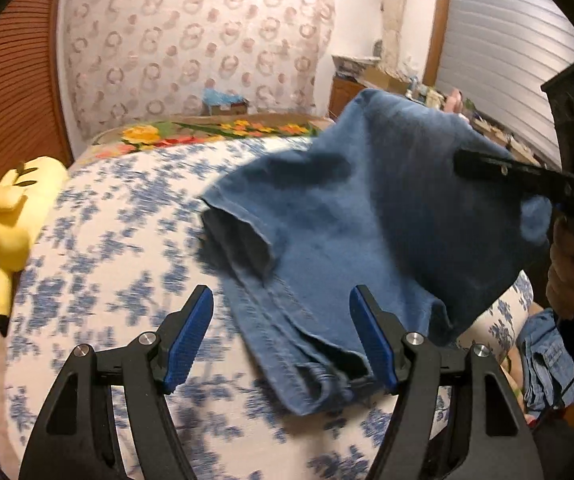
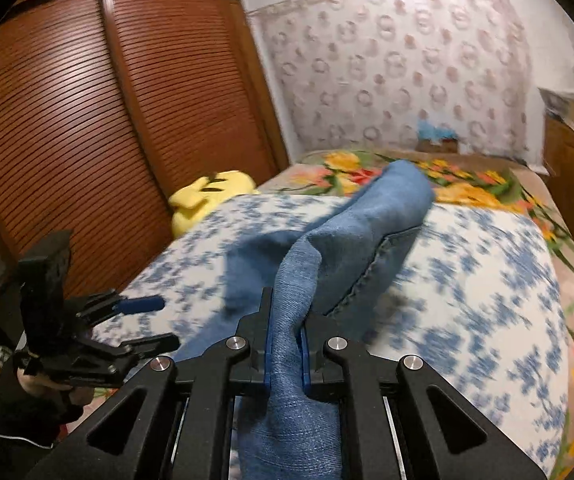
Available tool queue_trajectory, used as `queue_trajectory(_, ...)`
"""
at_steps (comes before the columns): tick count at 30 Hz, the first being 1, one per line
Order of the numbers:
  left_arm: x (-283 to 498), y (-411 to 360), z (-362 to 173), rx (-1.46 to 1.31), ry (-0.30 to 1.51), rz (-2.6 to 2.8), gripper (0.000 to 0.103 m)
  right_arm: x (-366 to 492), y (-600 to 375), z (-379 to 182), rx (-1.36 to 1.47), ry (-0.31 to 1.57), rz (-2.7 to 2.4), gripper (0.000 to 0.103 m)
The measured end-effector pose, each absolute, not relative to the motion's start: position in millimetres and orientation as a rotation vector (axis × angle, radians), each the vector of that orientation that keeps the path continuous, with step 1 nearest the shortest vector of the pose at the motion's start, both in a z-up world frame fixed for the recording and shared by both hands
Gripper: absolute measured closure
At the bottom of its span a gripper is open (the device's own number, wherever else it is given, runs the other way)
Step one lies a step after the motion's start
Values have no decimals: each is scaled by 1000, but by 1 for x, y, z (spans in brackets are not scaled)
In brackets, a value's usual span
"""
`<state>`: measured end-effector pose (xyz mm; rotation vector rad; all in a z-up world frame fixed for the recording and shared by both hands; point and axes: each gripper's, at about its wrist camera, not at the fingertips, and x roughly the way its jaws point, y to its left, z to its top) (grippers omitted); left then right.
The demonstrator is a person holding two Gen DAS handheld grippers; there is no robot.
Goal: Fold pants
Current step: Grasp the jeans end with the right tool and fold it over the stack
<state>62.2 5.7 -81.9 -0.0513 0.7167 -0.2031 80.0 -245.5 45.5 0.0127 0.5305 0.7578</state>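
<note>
The blue denim pants (image 1: pixel 367 208) hang half lifted over the bed, one leg opening facing the left wrist view. My right gripper (image 2: pixel 287 320) is shut on a bunched fold of the pants (image 2: pixel 367 216), and cloth runs back between its pads. In the left wrist view the right gripper (image 1: pixel 467 162) shows at the right edge, holding the cloth up. My left gripper (image 1: pixel 282 294) stands open low over the bed, with the hemmed edge of the pants lying below its right finger and neither pad pressing on it. The left gripper (image 2: pixel 159 322) also shows at the left of the right wrist view, held by a hand.
The bed has a white cover with blue flowers (image 1: pixel 107 260) and a bright floral blanket (image 1: pixel 207 130) at its far end. A yellow plush toy (image 1: pixel 19 208) lies by the slatted wooden wardrobe (image 2: pixel 87 120). Another denim garment (image 1: pixel 547 360) lies low at the right.
</note>
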Motion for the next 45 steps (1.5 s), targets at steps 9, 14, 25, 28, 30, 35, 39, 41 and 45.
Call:
queue_trajectory(9,53,53,-68,-86,674,-115,31,75,-167,39,-71,544,902,93)
queue_trajectory(14,50,71,-68,-104,665,-79,31,83,-130,11,-130,615,974,93)
queue_trajectory(25,51,80,-77,-121,677,-56,31,91,-108,-15,-146,704,987,77)
queue_trajectory(28,50,78,-76,-119,675,-59,31,81,-117,0,-131,678,984,66)
queue_trajectory(30,50,77,-75,-116,671,-61,31,74,-127,8,-124,654,971,60)
queue_trajectory(35,51,72,-73,-113,668,-71,31,74,-148,20,-104,591,912,59)
queue_trajectory(39,53,60,-75,-103,676,-97,31,82,-166,8,-132,599,782,58)
queue_trajectory(41,53,52,-77,-95,683,-116,31,88,-166,1,-141,606,736,58)
queue_trajectory(45,52,35,-82,-79,702,-154,31,92,-163,-9,-173,618,679,58)
